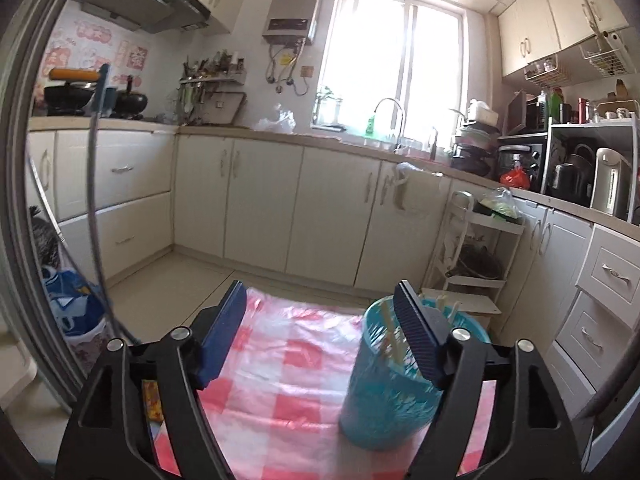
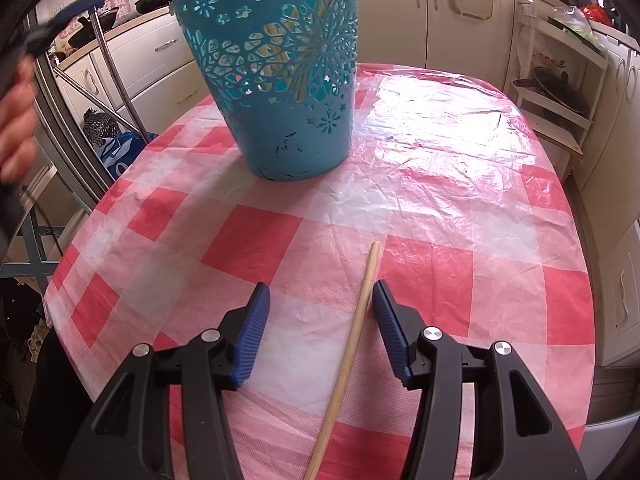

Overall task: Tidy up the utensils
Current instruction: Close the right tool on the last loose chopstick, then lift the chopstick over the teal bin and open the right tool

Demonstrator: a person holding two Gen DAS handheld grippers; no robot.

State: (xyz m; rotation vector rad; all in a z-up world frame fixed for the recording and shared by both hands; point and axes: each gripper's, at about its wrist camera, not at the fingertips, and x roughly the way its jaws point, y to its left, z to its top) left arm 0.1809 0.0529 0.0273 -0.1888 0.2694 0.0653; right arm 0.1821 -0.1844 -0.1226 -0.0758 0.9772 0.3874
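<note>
The right gripper (image 2: 320, 320) is held low over a table covered with a red-and-white checked plastic tablecloth (image 2: 460, 208). Its jaws stand wide apart. A single wooden chopstick (image 2: 352, 344) lies flat on the cloth between the two blue ribbed pads (image 2: 252, 340). It runs from the lower edge of the view up and slightly to the right, and passes close beside the right-hand pad. Whether the stick touches that pad cannot be told from this view.

A teal plastic basket (image 2: 288, 80) with cut-out flower patterns stands upright on the cloth, well beyond the chopstick tip and slightly to the left. Pale sticks show through its perforated wall.

The left gripper (image 1: 320, 328) is raised above the same table with its jaws wide apart and nothing between them. In the left wrist view the teal basket (image 1: 384, 392) stands on the checked cloth (image 1: 280, 380) beneath the right-hand blue pad (image 1: 416, 340), which partly covers its rim. Several pale chopsticks (image 1: 390, 332) stand inside the basket, leaning against its wall.

Behind the table are cream kitchen cabinets (image 1: 260, 204), a bright window (image 1: 396, 64) and a sink faucet (image 1: 390, 114). A blurred hand (image 2: 16, 128) appears at the left edge of the right wrist view.
</note>
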